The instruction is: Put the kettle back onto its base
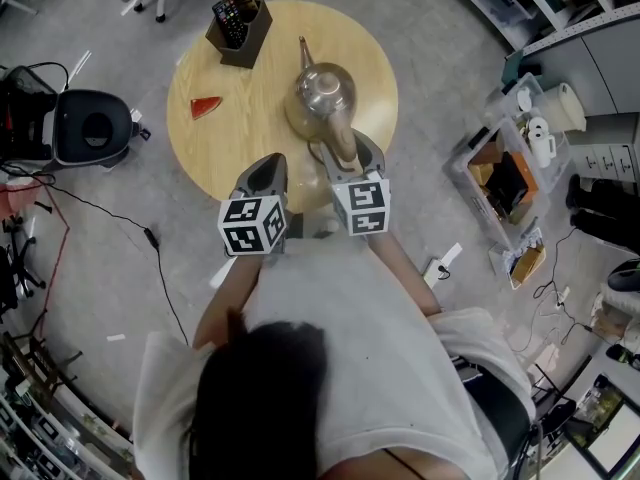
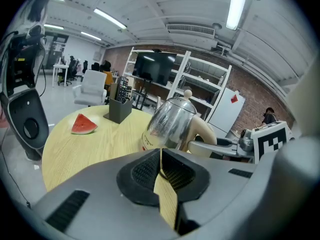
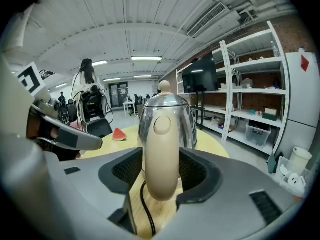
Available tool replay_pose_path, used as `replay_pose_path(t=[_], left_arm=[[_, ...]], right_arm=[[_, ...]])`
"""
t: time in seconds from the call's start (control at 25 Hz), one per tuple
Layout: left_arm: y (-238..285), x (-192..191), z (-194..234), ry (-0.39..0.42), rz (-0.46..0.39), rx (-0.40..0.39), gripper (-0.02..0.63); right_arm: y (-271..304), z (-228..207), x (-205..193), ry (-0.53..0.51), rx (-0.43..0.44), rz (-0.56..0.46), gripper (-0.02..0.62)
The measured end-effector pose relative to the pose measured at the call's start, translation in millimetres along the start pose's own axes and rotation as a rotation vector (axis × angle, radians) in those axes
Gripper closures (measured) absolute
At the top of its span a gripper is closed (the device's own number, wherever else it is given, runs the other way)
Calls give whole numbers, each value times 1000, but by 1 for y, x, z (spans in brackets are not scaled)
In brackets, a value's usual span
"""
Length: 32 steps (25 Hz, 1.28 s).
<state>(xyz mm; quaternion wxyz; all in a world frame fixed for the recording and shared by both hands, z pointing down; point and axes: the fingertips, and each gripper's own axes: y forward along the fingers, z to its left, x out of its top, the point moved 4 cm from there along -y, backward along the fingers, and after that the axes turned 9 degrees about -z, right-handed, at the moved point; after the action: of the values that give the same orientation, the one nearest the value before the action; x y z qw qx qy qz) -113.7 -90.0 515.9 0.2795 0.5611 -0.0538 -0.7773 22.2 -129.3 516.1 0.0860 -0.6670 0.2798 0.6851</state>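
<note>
The kettle (image 1: 325,90) stands upright toward the right side of the round wooden counter (image 1: 230,153), and as far as we can tell it's already on its base (image 2: 145,141), though we can't see if it's seated properly. It's got a shiny rounded steel body, a knob on the lid, a thin spout pointing away from us and a fat cream handle (image 3: 161,154). We'd guess the steel is slick and gives nothing to pinch, so the stiff handle is the only sane place to grab. Could be heavy if there's water inside, and we can't see that. The right claw (image 3: 160,171) has its jaws spread on either side of that handle with a sliver of gap on each side, so it isn't gripping. The left claw (image 2: 160,169) is closed on nothing and hangs over the near edge.
</note>
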Motion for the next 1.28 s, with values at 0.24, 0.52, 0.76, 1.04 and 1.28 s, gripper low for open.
replay_pose_path(t=[0.24,0.52,0.76,1.04,1.28], left_arm=[[-1,2,-2,-4,-19,-6,571],[-1,4,-12,4,-41,-29,571],[-6,5,-23,19,-66,-44,571],[-9,6,-39,42,-91,-71,571],[-15,6,-52,55,-113,-87,571]], right_arm=[[-11,-4,4,16,-3,-11,379],[-24,-1,14,11,16,-31,379],[-36,-3,22,12,-3,-56,379],[-53,-2,27,9,-22,-68,379],[-65,3,32,2,-28,-83,390]])
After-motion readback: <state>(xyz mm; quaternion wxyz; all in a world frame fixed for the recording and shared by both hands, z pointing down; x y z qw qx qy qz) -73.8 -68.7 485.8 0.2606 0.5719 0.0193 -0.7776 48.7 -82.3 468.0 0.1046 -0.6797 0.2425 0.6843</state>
